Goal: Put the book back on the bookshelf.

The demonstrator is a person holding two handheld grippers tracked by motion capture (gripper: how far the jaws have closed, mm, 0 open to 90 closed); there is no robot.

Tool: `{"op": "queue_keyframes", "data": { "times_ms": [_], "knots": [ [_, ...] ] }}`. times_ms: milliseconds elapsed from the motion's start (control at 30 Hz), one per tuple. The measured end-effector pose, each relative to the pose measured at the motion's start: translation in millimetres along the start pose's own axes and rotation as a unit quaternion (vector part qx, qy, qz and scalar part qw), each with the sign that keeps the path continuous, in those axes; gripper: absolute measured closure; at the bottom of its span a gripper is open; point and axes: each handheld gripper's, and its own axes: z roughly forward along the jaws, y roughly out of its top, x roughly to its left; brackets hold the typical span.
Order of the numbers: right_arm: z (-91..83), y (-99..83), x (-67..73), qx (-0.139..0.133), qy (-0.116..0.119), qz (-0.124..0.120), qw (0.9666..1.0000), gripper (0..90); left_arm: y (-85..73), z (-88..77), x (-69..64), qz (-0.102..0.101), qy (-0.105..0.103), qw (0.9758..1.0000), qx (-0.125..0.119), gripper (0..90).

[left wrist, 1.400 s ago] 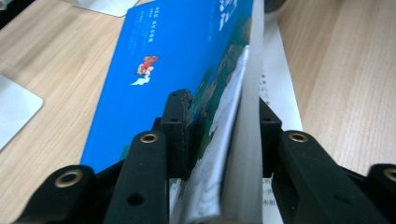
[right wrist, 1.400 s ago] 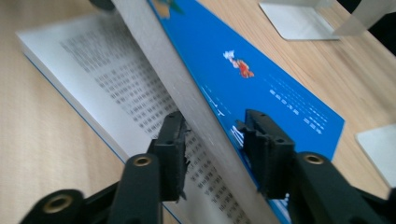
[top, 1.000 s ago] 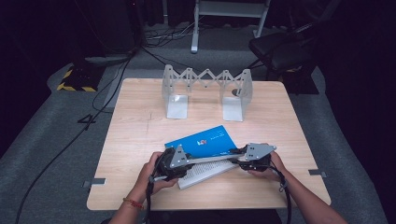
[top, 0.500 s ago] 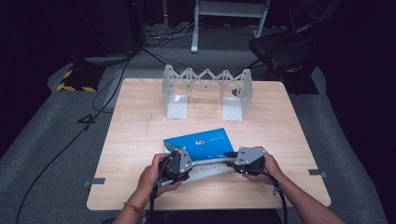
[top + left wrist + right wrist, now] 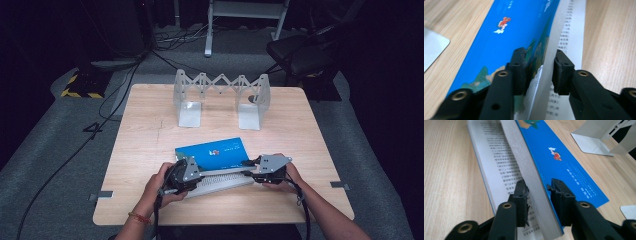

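A paperback with a blue cover [image 5: 215, 152] lies near the table's front edge, its front half lifted off a printed page [image 5: 225, 181]. My left gripper [image 5: 200, 172] grips the lifted half at the book's left end. In the left gripper view its jaws [image 5: 540, 72] have just been closing and press on the blue cover [image 5: 506, 32] and the page block. My right gripper [image 5: 248, 167] holds the right end. In the right gripper view it [image 5: 539, 195] is shut on the lifted block, with the cover [image 5: 564, 162] on one side and the open page [image 5: 496, 152] on the other.
A metal folding book rack [image 5: 220, 95] stands at the back of the wooden table [image 5: 150, 130]; its base plates show in the gripper views [image 5: 596, 135] [image 5: 434, 47]. A chair [image 5: 300, 55] and cables lie on the floor beyond.
Both hands have stayed at the book's two ends. The right gripper has shifted slightly toward the book, and the lifted half looks a little lower.
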Motion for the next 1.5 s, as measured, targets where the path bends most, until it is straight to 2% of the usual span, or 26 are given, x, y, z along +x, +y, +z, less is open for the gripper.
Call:
{"op": "queue_keyframes", "data": {
  "times_ms": [33, 67, 100, 233, 267, 300, 400, 500, 633, 700, 733, 800, 867, 933, 1000, 1033, 1067, 1100, 1167, 1233, 1300, 1367, 1433, 1500],
  "knots": [
    [0.0, 0.0, 0.0, 0.0, 0.0, 0.0, 1.0, 68.2, 0.0, 0.0, 0.0, 0.0, 0.0, 1.0, 0.0, 60.5],
    [0.3, 2.7, 2.1, 0.004, -0.002, -0.003, 1.0, 69.2, 0.6, -1.3, 0.5, -0.004, 0.01, 0.9999, 0.007, 60.5],
    [0.8, 6.2, 4.5, 0.009, -0.005, -0.006, 0.9999, 69.9, 2.0, -2.5, -1.2, -0.005, 0.02, 0.9997, 0.01, 56.7],
    [0.8, 13.6, 10.4, 0.025, -0.013, -0.007, 0.9996, 70.3, 15.7, -7.5, -17.2, 0.01, 0.041, 0.999, 0.015, 50.2],
    [1.4, 14.9, 11.6, 0.029, -0.014, -0.009, 0.9994, 70.3, 19.5, -7.7, -21.8, 0.013, 0.037, 0.9991, 0.012, 46.9],
    [1.8, 16.4, 13.2, 0.033, -0.015, -0.01, 0.9993, 70.4, 23.4, -6.5, -26.2, 0.01, 0.032, 0.9993, 0.013, 47.2],
    [2.4, 22.3, 17.4, 0.037, -0.019, -0.005, 0.9991, 70.7, 32.7, 5.9, -38.6, 0.017, 0.047, 0.9983, 0.03, 39.5],
    [4.1, 26.7, 22.0, 0.044, -0.02, -0.004, 0.9988, 71.0, 32.5, 17.4, -41.6, 0.003, 0.055, 0.998, 0.031, 36.1],
    [5.6, 30.4, 25.6, 0.051, -0.023, -0.007, 0.9984, 70.9, 24.6, 23.4, -37.8, -0.005, 0.069, 0.9971, 0.031, 43.2],
    [6.4, 31.0, 26.8, 0.049, -0.021, -0.004, 0.9986, 70.2, 20.2, 24.0, -34.1, -0.009, 0.08, 0.9962, 0.034, 51.6],
    [6.8, 31.0, 27.0, 0.047, -0.021, -0.003, 0.9987, 69.8, 17.6, 23.2, -30.7, -0.009, 0.074, 0.9966, 0.034, 56.3],
    [8.0, 29.8, 26.7, 0.035, -0.014, 0.001, 0.9993, 67.2, 13.6, 22.1, -27.9, -0.01, 0.067, 0.9974, 0.024, 57.8],
    [7.4, 24.0, 21.8, 0.001, -0.003, 0.013, 0.9999, 62.5, 11.5, 20.6, -24.9, -0.008, 0.057, 0.9981, 0.02, 60.5],
    [7.0, 16.7, 15.4, -0.014, 0.009, 0.024, 0.9996, 58.9, 10.8, 19.9, -23.1, -0.002, 0.052, 0.9985, 0.017, 61.5],
    [6.8, 11.2, 10.5, -0.018, 0.009, 0.029, 0.9994, 59.7, 10.0, 18.5, -19.9, -0.002, 0.044, 0.9989, 0.012, 62.2],
    [5.5, 8.3, 8.9, -0.03, 0.008, 0.021, 0.9993, 63.7, 9.6, 17.8, -18.2, -0.004, 0.041, 0.9991, 0.008, 62.6],
    [4.5, 6.9, 10.3, -0.041, -0.001, 0.002, 0.9992, 65.4, 9.7, 17.5, -17.1, -0.006, 0.037, 0.9992, 0.009, 62.6],
    [4.8, 7.9, 10.9, -0.038, 0.001, -0.004, 0.9993, 66.8, 9.6, 17.7, -16.6, -0.007, 0.038, 0.9992, 0.012, 62.3],
    [5.7, 14.7, 11.6, -0.018, 0.0, -0.007, 0.9998, 68.8, 9.9, 17.0, -16.6, -0.013, 0.045, 0.9988, 0.011, 60.7],
    [4.6, 19.6, 12.9, -0.014, -0.005, -0.005, 0.9999, 69.4, 13.6, 16.7, -19.3, -0.034, 0.051, 0.9981, 0.002, 55.9],
    [3.6, 22.6, 14.8, -0.011, -0.008, -0.005, 0.9999, 69.8, 17.5, 18.8, -23.2, -0.033, 0.056, 0.9979, 0.004, 49.2],
    [2.2, 30.0, 20.1, -0.002, -0.017, -0.006, 0.9998, 70.4, 25.3, 24.9, -33.1, -0.024, 0.067, 0.9974, 0.012, 46.3],
    [2.2, 33.8, 23.5, 0.006, -0.018, -0.007, 0.9998, 70.6, 29.6, 28.3, -38.9, -0.019, 0.071, 0.9972, 0.012, 44.4],
    [2.1, 35.6, 25.9, 0.009, -0.021, -0.005, 0.9997, 70.7, 31.6, 29.5, -40.9, -0.025, 0.074, 0.9969, 0.007, 44.3]
  ]
}}
